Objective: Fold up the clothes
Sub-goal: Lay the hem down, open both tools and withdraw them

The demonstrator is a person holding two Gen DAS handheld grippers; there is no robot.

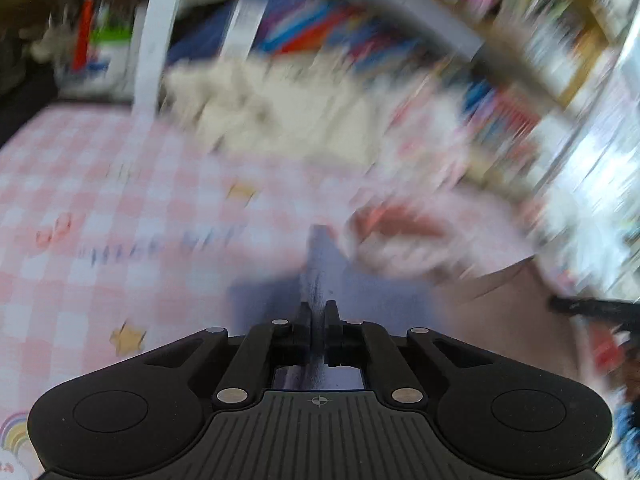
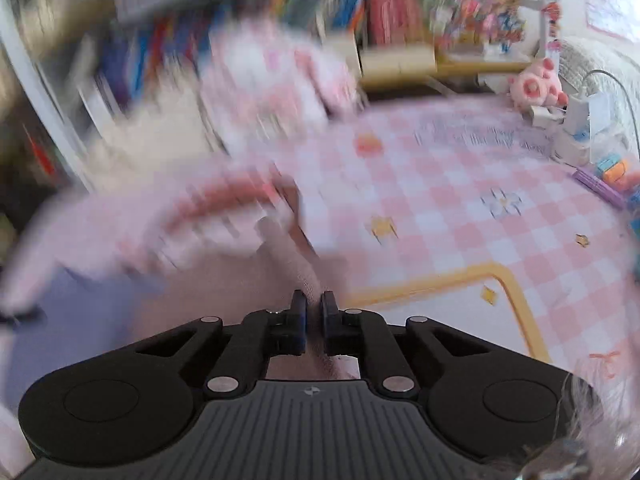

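Both views are blurred by motion. My left gripper (image 1: 319, 310) is shut on a fold of a garment (image 1: 320, 264) that looks lavender here and brownish pink further right (image 1: 492, 304). My right gripper (image 2: 313, 302) is shut on the brownish-pink cloth of the same garment (image 2: 288, 256), with a lavender part at the left (image 2: 60, 320). The garment hangs over a pink-and-white checked bed sheet (image 2: 440, 208). A pink patterned cloth with a red band (image 1: 400, 228) lies on the bed just beyond the held garment and also shows in the right wrist view (image 2: 224, 204).
A cream fluffy item (image 1: 272, 112) lies at the back of the bed. Bookshelves with colourful books (image 2: 360, 8) stand behind. A pink plush toy (image 2: 536, 86) and boxes (image 2: 580, 128) sit at the bed's far right corner. A white pole (image 1: 154, 40) rises at the left.
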